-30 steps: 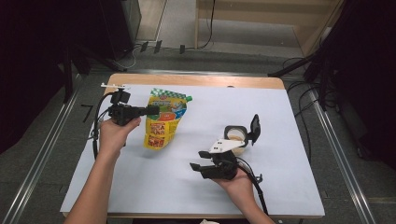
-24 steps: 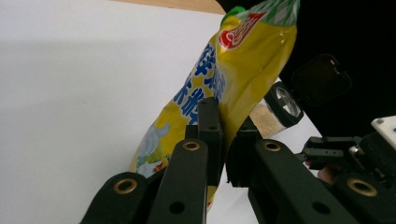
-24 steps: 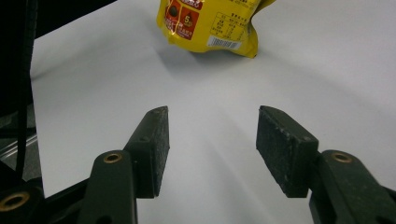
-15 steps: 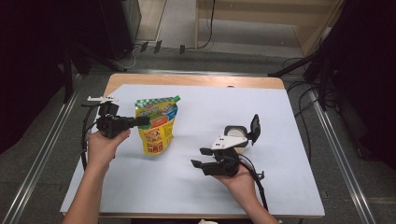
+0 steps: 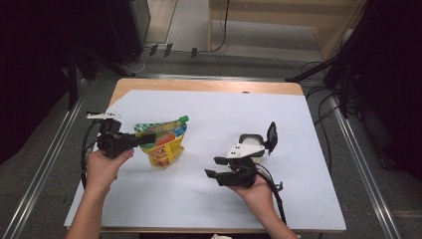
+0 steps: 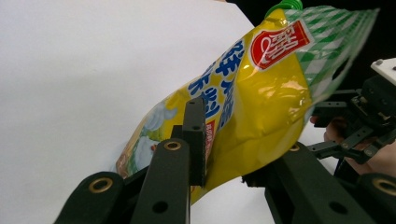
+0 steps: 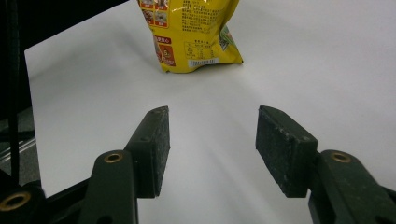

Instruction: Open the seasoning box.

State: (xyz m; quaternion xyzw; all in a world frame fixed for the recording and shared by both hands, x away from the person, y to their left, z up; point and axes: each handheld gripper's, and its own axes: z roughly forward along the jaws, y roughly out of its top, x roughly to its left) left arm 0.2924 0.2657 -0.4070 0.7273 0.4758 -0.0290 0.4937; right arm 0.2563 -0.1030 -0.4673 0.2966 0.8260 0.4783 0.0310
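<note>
Two black jaws of the left gripper (image 5: 147,139) stand on either side of the yellow pouch (image 5: 165,144), and they have just been opening: in the left gripper view one pad lies against the printed face of the pouch (image 6: 243,98) while the other jaw sits at its lower edge, so whether the pads still press on it I cannot tell. The pouch stands roughly upright on the left half of the white table sheet (image 5: 209,119), leaning a little, its green-checked top and small green cap uppermost (the cap points toward the far right). The gripper reaches it from the left, held about level, jaws pointing right. The left hand (image 5: 103,167) wraps the gripper's body from the near side, forearm running in from the near left corner.

The right gripper (image 5: 213,167) is well apart from the pouch, on the near right part of the sheet. Its jaws are spread with nothing between them; in the right gripper view the bare sheet shows through the gap and the foot of the pouch (image 7: 196,37) stands farther off, straight ahead. The right hand (image 5: 254,189) cups this gripper from below, jaws aimed left toward the pouch, forearm entering from the near edge.
</note>
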